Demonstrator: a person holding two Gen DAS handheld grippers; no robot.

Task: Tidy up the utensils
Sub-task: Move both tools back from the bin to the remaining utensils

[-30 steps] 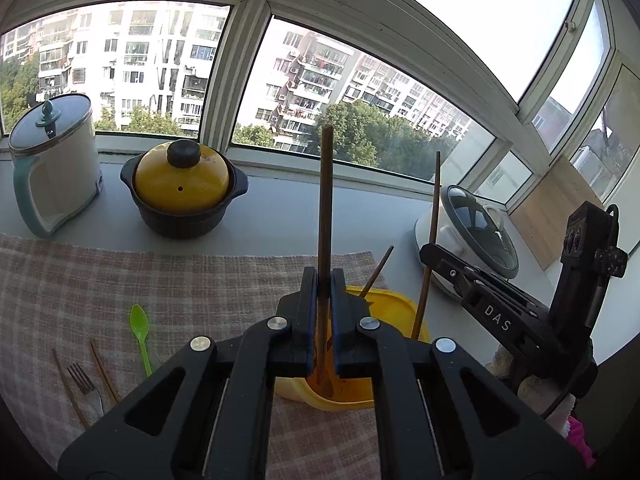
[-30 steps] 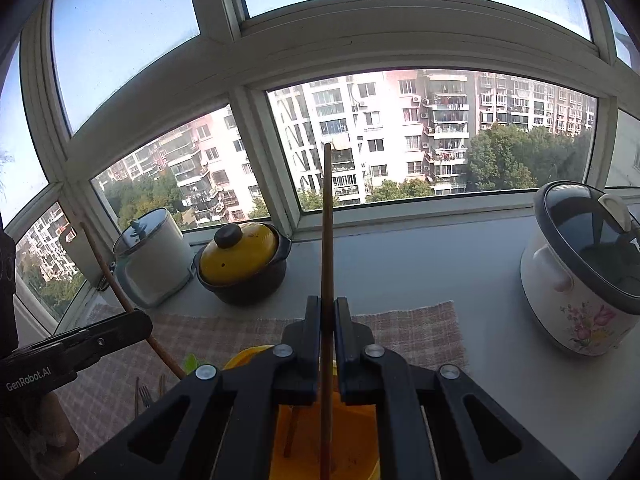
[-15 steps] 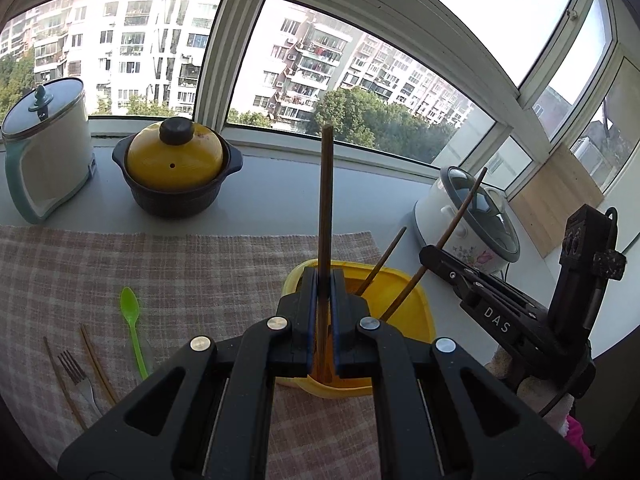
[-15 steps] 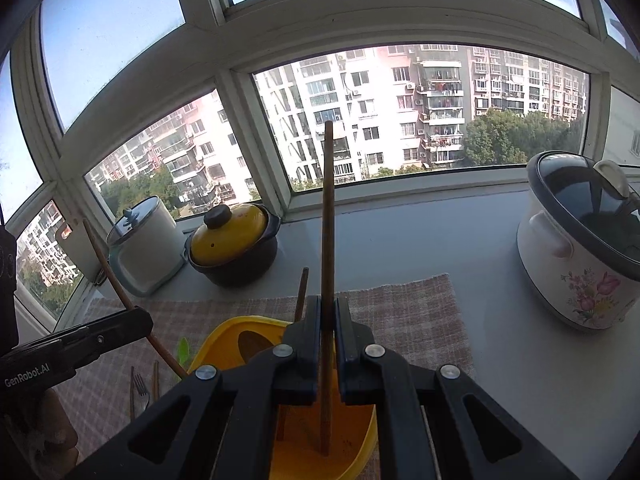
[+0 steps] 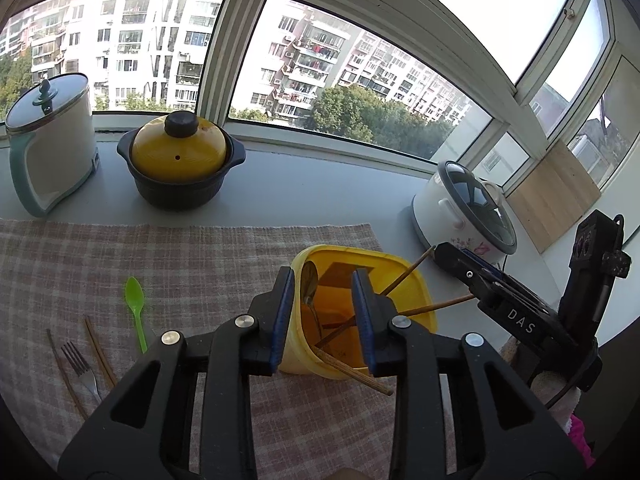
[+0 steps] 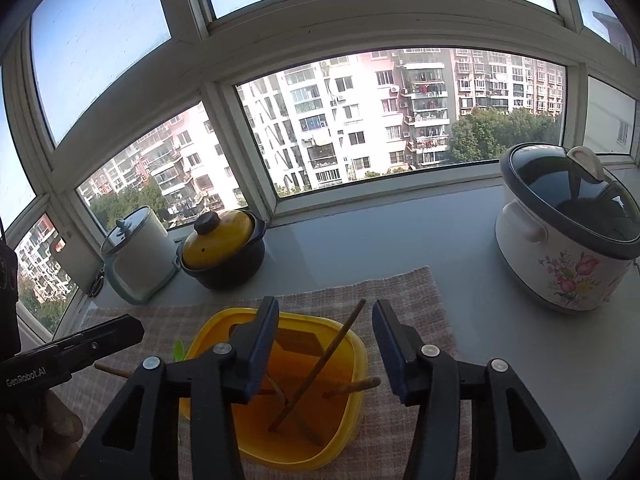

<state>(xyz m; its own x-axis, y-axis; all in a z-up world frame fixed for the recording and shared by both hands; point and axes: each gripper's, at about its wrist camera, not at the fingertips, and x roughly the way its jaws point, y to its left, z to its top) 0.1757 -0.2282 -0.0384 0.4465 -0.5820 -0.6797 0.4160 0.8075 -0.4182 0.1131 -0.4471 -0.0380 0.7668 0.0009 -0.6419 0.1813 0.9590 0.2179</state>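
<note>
A yellow container (image 5: 404, 264) stands on the checked cloth. Brown chopsticks (image 5: 406, 276) lean inside it beside a metal spoon (image 5: 310, 286). My left gripper (image 5: 322, 318) hovers just in front of its near rim; its jaws are opening, with no chopstick between the pads. In the right wrist view my right gripper (image 6: 326, 348) hangs over the same yellow container (image 6: 208, 328). Its jaws are opening too, and loose chopsticks (image 6: 320, 364) lie below them. On the cloth at left lie a green spoon (image 5: 136, 306), a fork (image 5: 82, 366) and two more chopsticks (image 5: 98, 346).
A white kettle (image 5: 52, 144) and a yellow-lidded black pot (image 5: 180, 160) stand on the sill at the back left. A flowered rice cooker (image 6: 560, 248) sits at the right, with a wooden board (image 5: 556, 200) leaning beyond it. The checked cloth (image 5: 200, 256) covers the counter.
Both grippers held an upright chopstick a second ago. Both jaws have since parted, and the chopsticks now rest slanted in the yellow container. Both views have tipped down a little.
</note>
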